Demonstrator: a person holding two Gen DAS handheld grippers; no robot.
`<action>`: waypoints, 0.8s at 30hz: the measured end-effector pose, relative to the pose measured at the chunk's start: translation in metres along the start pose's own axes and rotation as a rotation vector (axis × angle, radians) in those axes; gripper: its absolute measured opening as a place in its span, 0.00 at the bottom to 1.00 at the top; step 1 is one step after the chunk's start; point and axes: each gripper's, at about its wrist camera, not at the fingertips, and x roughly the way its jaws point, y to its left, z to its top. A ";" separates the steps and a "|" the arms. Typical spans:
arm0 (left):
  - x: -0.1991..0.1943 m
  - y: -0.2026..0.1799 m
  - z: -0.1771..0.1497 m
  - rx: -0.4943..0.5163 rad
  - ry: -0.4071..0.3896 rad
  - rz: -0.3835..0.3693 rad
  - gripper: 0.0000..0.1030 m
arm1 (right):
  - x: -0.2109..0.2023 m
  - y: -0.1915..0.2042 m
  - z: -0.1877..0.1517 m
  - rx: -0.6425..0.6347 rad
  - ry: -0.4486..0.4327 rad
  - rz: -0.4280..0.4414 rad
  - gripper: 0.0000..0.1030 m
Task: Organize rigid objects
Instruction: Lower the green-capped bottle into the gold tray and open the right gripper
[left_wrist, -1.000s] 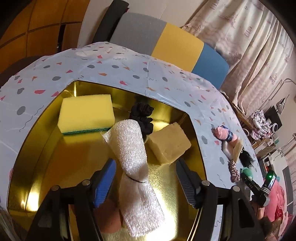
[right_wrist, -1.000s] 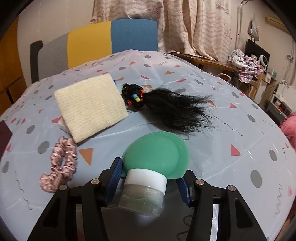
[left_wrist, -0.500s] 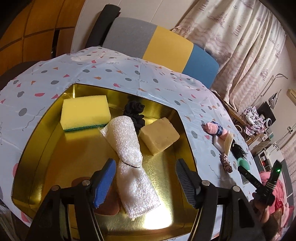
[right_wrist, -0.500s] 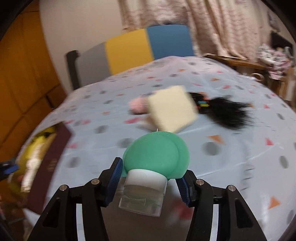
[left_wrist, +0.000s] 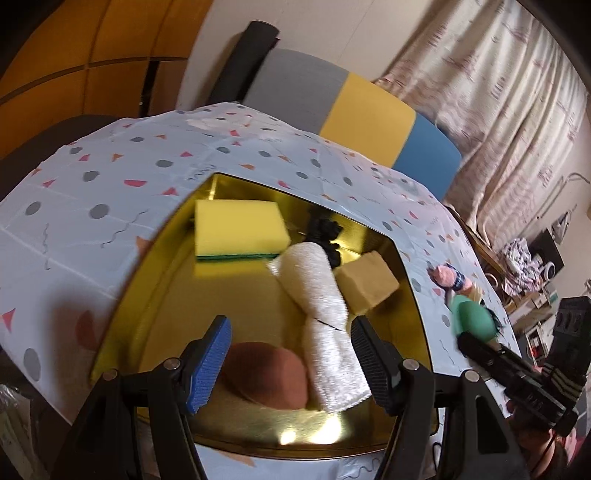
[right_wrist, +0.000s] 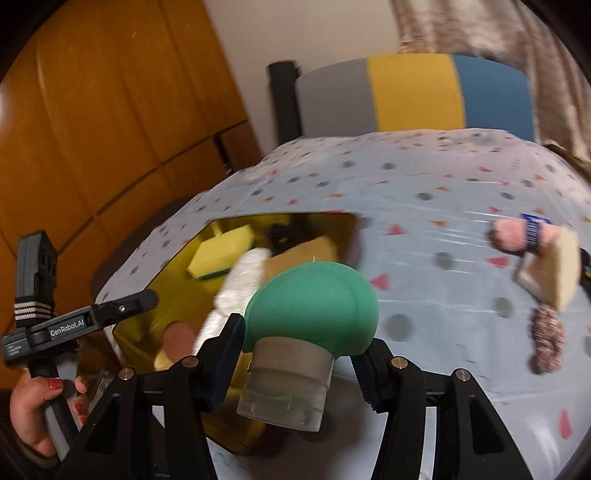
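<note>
Right gripper (right_wrist: 297, 363) clamps the green bottle (right_wrist: 312, 301) at its pale cap, body projecting beyond the fingertips. Judged light, squashy above, rigid at cap: hold there. Left gripper (left_wrist: 290, 356) gapes, holding nothing, over the gold tray (left_wrist: 162, 295).

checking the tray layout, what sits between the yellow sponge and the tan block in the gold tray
In the left wrist view, a rolled white towel and a black scrunchie lie between the yellow sponge and the tan block.

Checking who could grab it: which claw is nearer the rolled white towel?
Left. The left claw hangs open right over the rolled white towel; the right claw, holding the green bottle, is off the tray's side.
</note>
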 end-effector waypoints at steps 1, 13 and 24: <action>-0.001 0.002 0.000 -0.003 -0.002 0.001 0.66 | 0.006 0.006 0.000 -0.011 0.013 0.000 0.55; -0.012 0.016 0.001 -0.032 -0.025 0.008 0.66 | 0.062 0.031 0.002 -0.106 0.099 -0.067 0.55; -0.011 0.012 -0.001 -0.022 -0.013 0.005 0.66 | 0.062 0.033 0.002 -0.128 0.073 -0.099 0.57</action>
